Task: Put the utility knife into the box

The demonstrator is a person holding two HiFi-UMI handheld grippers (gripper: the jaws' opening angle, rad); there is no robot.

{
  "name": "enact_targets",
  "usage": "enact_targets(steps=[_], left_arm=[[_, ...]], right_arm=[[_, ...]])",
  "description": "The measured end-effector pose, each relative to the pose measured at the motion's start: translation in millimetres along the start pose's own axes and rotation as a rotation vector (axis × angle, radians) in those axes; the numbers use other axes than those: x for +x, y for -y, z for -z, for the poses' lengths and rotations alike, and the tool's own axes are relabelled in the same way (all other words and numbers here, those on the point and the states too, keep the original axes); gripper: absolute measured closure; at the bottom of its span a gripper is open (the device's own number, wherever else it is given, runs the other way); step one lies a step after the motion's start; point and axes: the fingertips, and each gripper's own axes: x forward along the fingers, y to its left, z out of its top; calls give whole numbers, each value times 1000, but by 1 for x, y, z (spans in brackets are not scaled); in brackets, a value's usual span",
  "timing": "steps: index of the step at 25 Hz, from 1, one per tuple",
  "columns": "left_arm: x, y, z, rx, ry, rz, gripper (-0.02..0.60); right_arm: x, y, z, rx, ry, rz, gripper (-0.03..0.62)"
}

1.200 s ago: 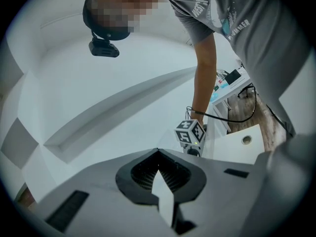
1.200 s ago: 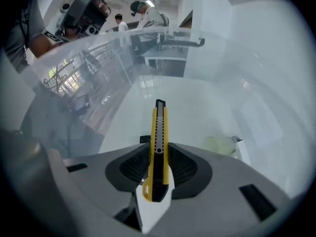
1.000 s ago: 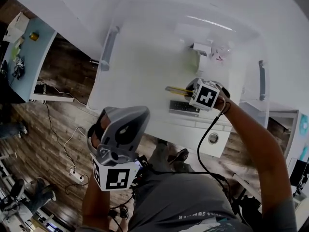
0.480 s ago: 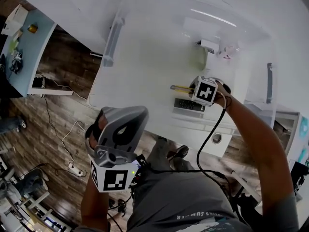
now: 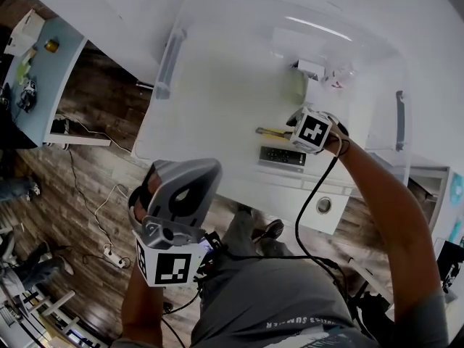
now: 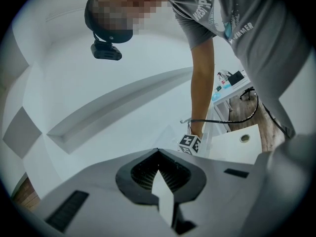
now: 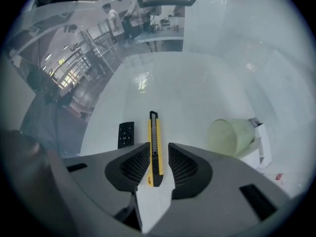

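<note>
The right gripper [image 7: 158, 151] is clenching the yellow utility knife [image 7: 154, 130] by its rear end, already inside the clear plastic box [image 5: 217, 85]. The knife's long axis is pointing toward frame left above the remote control [image 5: 281, 155]. The left gripper [image 6: 159, 163], closed and empty, is hanging well apart.

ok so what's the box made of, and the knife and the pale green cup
Box: clear glossy plastic, it seems; you see through its walls and they catch reflections. Utility knife: yellow casing, probably plastic, with a black track. Cup: translucent pale green, likely plastic.
</note>
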Motion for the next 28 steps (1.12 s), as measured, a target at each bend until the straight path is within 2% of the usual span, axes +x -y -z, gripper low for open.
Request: enact_targets(steps=[3, 5, 7, 9, 11, 14, 16, 19, 28], left_arm=[[0, 0, -13, 6, 22, -6, 574], [1, 1, -23, 12, 36, -8, 574], [2, 5, -32, 17, 43, -10, 574], [3, 8, -43, 24, 53, -11, 574], [5, 11, -55, 33, 67, -12, 574], [8, 15, -71, 52, 82, -11, 574], [10, 19, -81, 67, 92, -8, 574], [12, 28, -95, 77, 89, -1, 574], [18, 52, -137, 110, 122, 10, 574]], right_arm=[[-40, 6, -26, 9, 136, 60, 493], [-89, 5, -58, -5, 290, 126, 571], [-153, -7, -92, -32, 478, 191, 582], [-220, -31, -118, -101, 647, 265, 583], [-277, -63, -129, -198, 757, 340, 583], [-322, -113, -119, -225, 816, 406, 583], [-335, -140, -105, -197, 851, 440, 583], [-347, -170, -86, -223, 885, 493, 585], [-370, -208, -39, -172, 925, 535, 585]])
